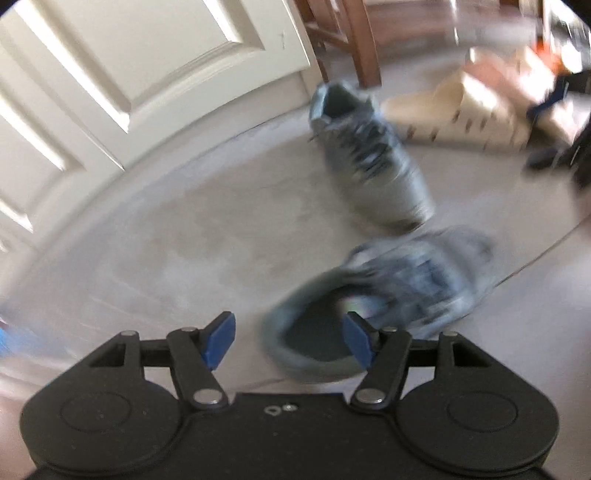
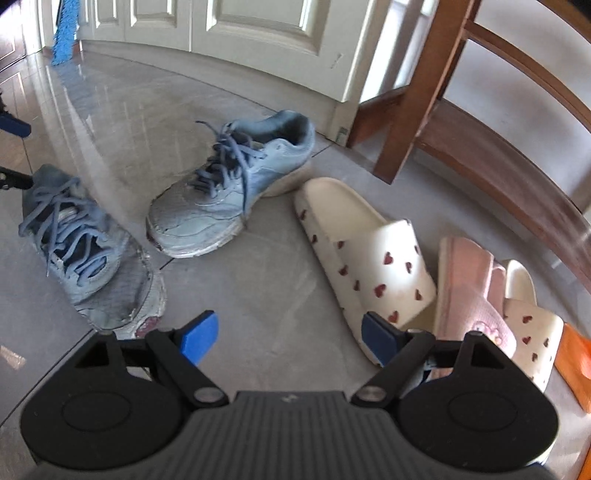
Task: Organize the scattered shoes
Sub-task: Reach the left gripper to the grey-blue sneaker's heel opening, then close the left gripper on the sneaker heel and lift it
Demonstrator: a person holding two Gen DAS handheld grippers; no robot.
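Two worn light-blue lace-up sneakers lie on the grey tile floor. In the blurred left wrist view one sneaker point(image 1: 376, 295) lies just past my open left gripper point(image 1: 290, 341), its heel opening by the right finger; the other sneaker point(image 1: 373, 162) lies farther off. In the right wrist view the same sneakers show at left point(image 2: 88, 251) and centre point(image 2: 236, 184). A cream slide with red hearts point(image 2: 365, 254) lies beside my open, empty right gripper point(image 2: 291, 341). A pink slipper point(image 2: 469, 291) and a second heart slide point(image 2: 528, 321) lie at right.
A white panelled door point(image 2: 258, 33) stands behind the shoes. A wooden chair point(image 2: 436, 85) stands at the right, over the slippers. An orange object point(image 2: 576, 362) lies at the far right edge. A blue mop point(image 2: 62, 33) leans at the back left.
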